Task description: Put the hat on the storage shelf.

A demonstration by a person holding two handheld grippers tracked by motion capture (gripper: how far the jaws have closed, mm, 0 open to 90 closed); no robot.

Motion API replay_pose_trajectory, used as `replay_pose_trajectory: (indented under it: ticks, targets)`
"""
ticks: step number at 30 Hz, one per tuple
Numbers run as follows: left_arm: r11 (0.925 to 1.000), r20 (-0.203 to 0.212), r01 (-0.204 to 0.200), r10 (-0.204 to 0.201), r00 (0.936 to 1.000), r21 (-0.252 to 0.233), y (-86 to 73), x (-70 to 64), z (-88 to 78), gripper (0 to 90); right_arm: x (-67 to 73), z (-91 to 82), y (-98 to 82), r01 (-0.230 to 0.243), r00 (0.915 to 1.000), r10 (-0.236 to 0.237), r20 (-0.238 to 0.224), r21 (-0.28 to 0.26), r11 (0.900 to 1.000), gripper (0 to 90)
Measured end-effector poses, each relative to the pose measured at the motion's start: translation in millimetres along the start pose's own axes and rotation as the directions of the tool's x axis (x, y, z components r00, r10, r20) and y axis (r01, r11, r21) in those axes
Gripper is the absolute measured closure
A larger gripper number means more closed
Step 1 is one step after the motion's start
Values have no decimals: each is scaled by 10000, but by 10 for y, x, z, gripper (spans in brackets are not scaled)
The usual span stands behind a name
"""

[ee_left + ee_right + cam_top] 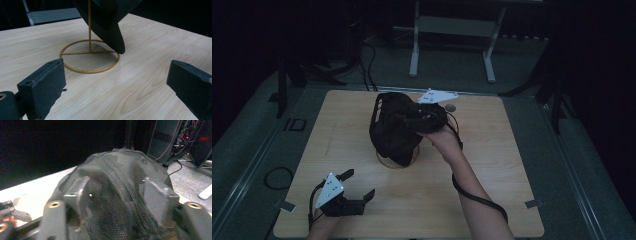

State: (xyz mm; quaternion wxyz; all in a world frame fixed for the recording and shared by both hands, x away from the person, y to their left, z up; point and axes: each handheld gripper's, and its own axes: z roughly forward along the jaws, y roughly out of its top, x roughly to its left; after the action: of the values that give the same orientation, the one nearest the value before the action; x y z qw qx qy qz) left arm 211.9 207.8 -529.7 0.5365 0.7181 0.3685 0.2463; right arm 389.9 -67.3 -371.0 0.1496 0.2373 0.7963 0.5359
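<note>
A black mesh cap [394, 127] hangs on a gold wire stand [384, 161] at the middle of the wooden table [492, 165]. My right gripper [419, 120] reaches into the cap from the right. In the right gripper view its jaws [115, 192] stand apart on either side of the cap's mesh crown [120, 170], not pinching it. My left gripper [359, 185] rests open near the front left edge, nothing between its jaws. In the left gripper view [115, 75] it faces the stand's ring base [87, 71], with the cap's brim [110, 22] hanging over it.
A small round grey object [450, 107] lies on the table behind the cap. Beyond the table stands a white-legged frame [414, 50]. A cable loop [277, 177] lies on the floor at the left. The room around is dark.
</note>
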Motion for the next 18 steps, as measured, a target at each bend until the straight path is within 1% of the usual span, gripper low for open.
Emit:
replay_pose_trajectory:
  ticks: [2,3,5,7,8,9,11,12,13,14,18]
  targets:
    - [10000,11,5,-5,10000,5,-1,2,0,28,-11,-21,-1,-155,9998,154,-100,-48,9999,287]
    - [10000,26,45,-45,10000,9,-7,3,2,28,-19,-44,-1,-182,9998,181,-124,-86,9998,283]
    - [10000,25,56,-56,10000,34,-11,3,2,28,-40,-85,1,-302,9994,299,-162,-188,9994,249]
    - [10000,30,63,-63,10000,17,-11,6,-1,28,-68,-131,-3,-407,9986,399,-343,-239,9989,223]
    - [10000,-1,42,-42,10000,22,-10,6,-3,28,-80,-157,-10,-447,9981,436,-433,-240,9987,186]
    - [10000,-3,44,-44,10000,11,-11,8,-4,28,-85,-177,-20,-381,9976,368,-591,-198,9991,152]
    - [10000,-24,55,-54,10000,20,-14,11,0,28,-87,-217,-43,-360,9982,351,-483,-188,9992,154]
    - [10000,-38,9,-8,10000,41,-16,11,0,28,-82,-231,-59,-246,9988,240,-429,-122,9996,136]
    - [10000,-23,24,-24,10000,35,-17,12,1,28,-77,-245,-76,-93,9992,92,-385,-20,10000,137]
    - [10000,-23,24,-24,10000,35,-17,12,1,28,-77,-245,-76,-93,9992,92,-385,-20,10000,137]
    - [10000,-83,90,-90,9999,-35,-12,14,5,28,-70,-310,-180,219,9992,-223,-320,-119,9997,131]
